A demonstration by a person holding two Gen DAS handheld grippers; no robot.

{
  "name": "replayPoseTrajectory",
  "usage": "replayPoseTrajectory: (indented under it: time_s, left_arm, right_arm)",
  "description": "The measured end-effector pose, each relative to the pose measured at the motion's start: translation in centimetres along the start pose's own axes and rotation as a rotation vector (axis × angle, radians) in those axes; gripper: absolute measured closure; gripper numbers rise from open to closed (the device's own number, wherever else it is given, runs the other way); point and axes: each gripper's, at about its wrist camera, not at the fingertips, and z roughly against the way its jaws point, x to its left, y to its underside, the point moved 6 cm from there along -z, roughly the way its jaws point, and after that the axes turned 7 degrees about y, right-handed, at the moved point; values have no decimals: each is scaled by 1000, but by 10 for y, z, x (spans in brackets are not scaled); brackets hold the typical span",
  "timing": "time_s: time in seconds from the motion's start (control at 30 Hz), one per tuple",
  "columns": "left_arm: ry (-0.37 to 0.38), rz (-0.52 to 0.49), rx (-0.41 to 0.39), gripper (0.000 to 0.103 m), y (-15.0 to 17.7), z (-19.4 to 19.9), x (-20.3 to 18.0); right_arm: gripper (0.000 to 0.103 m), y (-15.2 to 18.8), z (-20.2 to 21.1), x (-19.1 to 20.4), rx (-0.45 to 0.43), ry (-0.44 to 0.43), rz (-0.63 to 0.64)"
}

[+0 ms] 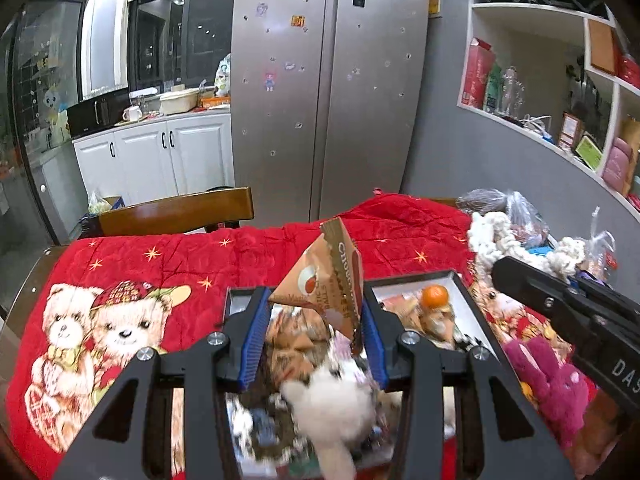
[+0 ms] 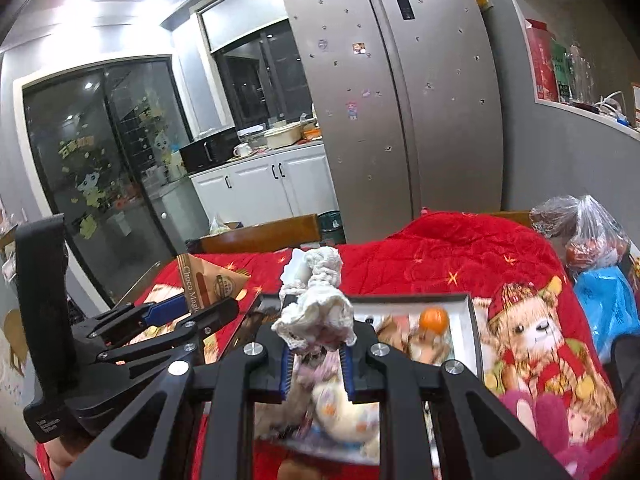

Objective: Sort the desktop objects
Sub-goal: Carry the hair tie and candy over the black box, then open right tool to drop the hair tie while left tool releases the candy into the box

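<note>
Nearby — orange [image 1: 435, 295] in box [image 1: 460, 280], pink plush [image 1: 548, 380] beside — chair [image 1: 176, 212] behind.

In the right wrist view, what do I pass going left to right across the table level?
Left gripper holding the brown snack packet → white rope toy in the right gripper → orange in the tray → blue bag.

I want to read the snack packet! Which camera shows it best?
The left wrist view: the snack packet sits big and central in the left gripper, lettering visible. The right wrist view shows it smaller, off left, partly hidden.
</note>
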Motion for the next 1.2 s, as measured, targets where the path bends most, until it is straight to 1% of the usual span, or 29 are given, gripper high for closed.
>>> replayPoseTrajectory:
  time_s: [0.1,0.17,0.23,0.3,0.4,0.47,0.57,0.7,1.03,1.17,1.2]
  left_arm:
    - [20,20,17,59,-3,-22,10]
    - [18,28,51,59,0,-35,19]
    - [20,30,55,59,3,-41,23]
    - [30,20,76,59,9,-47,23]
    - [37,5,93,59,14,-55,19]
    - [51,-12,96,59,18,-56,12]
    - [52,-44,98,59,19,-58,3]
    - [63,-44,106,59,20,-57,-2]
    - [48,-25,124,59,21,-61,9]
    - [48,-19,133,59,23,-64,9]
    - [48,-20,134,59,23,-65,9]
  right_arm:
    - [84,-8,-17,-6,3,6,-6]
    - [84,-7,-29,-9,7,12,-4]
    - [84,-2,-47,-12,49,30,8]
    - [84,6,-57,-16,78,46,7]
    - [84,20,-72,-23,128,69,9]
    - [84,24,-78,-27,148,68,-5]
    - [84,28,-82,-31,163,71,-11]
    - [84,30,-83,-31,171,72,-10]
    - [84,32,-86,-27,184,79,5]
    - [84,33,-88,-29,208,45,-23]
    - [84,33,-88,-29,208,49,-23]
